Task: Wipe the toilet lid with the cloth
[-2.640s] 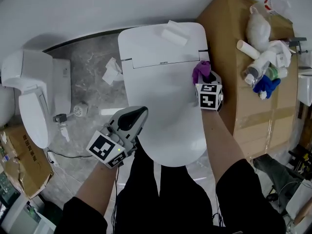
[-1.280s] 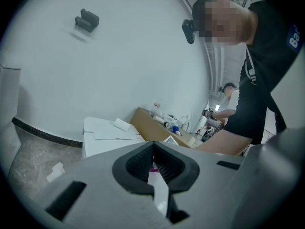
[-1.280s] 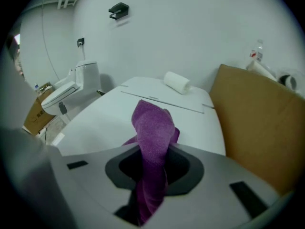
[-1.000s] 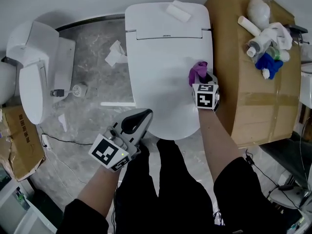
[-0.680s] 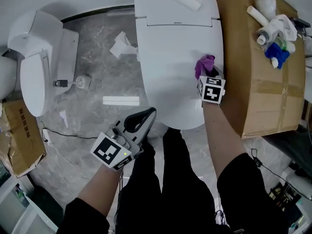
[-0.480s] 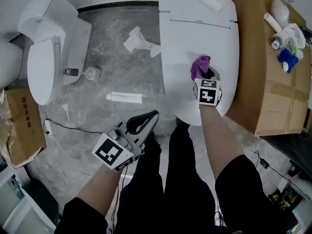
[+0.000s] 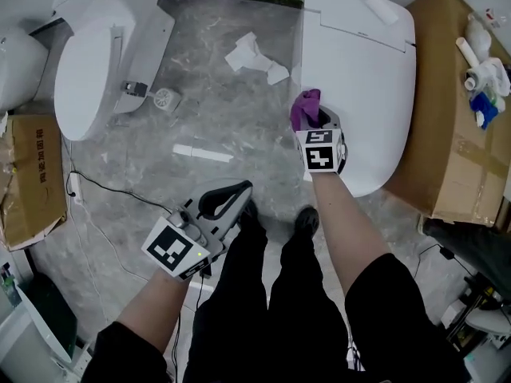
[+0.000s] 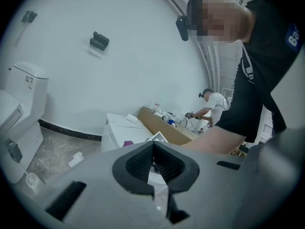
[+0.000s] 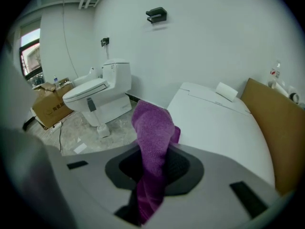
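We gripped the cloth (image 9: 153, 147) in the right gripper (image 9: 155, 168), whose dark ribbed pads were clamped on its lower part. It was purple, nubby terry, folded into a long narrow strip. Its long axis ran along the jaws, so it stuck out forward beyond them, its free end rounded and leaning a little to the left. In the head view it sat at the left rim of the toilet lid (image 7: 367, 94), a smooth, glossy white oval; we could not tell whether it touched. The left gripper (image 8: 155, 163) was clenched on nothing, its jaws pressed together, over the grey veined stone floor (image 7: 207, 94). A flat brown cardboard box (image 7: 459, 158) stood just beside the lid.
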The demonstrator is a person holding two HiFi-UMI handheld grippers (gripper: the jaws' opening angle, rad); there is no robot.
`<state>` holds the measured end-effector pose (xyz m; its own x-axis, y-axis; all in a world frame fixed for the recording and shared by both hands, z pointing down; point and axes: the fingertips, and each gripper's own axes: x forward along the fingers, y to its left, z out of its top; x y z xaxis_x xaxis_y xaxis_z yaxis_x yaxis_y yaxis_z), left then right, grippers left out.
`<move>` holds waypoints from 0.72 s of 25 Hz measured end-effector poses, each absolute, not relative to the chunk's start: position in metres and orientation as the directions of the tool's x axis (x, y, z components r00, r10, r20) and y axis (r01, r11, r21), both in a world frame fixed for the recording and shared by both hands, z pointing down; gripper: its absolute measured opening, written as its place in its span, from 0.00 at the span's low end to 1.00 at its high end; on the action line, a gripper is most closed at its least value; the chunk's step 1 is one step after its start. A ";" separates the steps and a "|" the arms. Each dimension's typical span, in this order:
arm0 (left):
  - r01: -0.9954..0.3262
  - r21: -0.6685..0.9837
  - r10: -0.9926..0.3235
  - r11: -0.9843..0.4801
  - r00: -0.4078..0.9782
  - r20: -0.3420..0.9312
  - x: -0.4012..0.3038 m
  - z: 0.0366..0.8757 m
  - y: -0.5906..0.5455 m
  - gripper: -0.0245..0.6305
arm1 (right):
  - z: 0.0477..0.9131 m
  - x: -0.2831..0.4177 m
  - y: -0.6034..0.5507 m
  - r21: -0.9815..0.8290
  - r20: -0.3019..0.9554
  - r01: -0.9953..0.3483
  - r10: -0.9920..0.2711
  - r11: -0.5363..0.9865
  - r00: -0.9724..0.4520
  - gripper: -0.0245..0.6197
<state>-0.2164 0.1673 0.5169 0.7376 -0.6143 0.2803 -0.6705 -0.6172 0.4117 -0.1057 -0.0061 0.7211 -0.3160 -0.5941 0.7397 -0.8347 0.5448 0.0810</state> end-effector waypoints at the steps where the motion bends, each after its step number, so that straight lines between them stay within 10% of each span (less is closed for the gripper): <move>1: -0.669 0.425 -0.614 -0.610 0.738 0.280 -0.212 0.518 0.170 0.07 | 0.721 -0.099 -0.003 0.085 0.744 -0.831 -0.590 0.549 -0.313 0.18; 18: -0.604 0.461 -0.569 -0.651 0.789 0.231 -0.023 0.507 0.198 0.06 | 0.734 0.190 0.031 0.148 0.750 -0.957 -0.660 0.249 -0.056 0.18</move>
<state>-0.0229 0.1977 0.5067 0.7894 -0.5686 0.2314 -0.6037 -0.6507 0.4606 0.1895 0.0312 0.7339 -0.0560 -0.6595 0.7496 -0.9572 0.2489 0.1475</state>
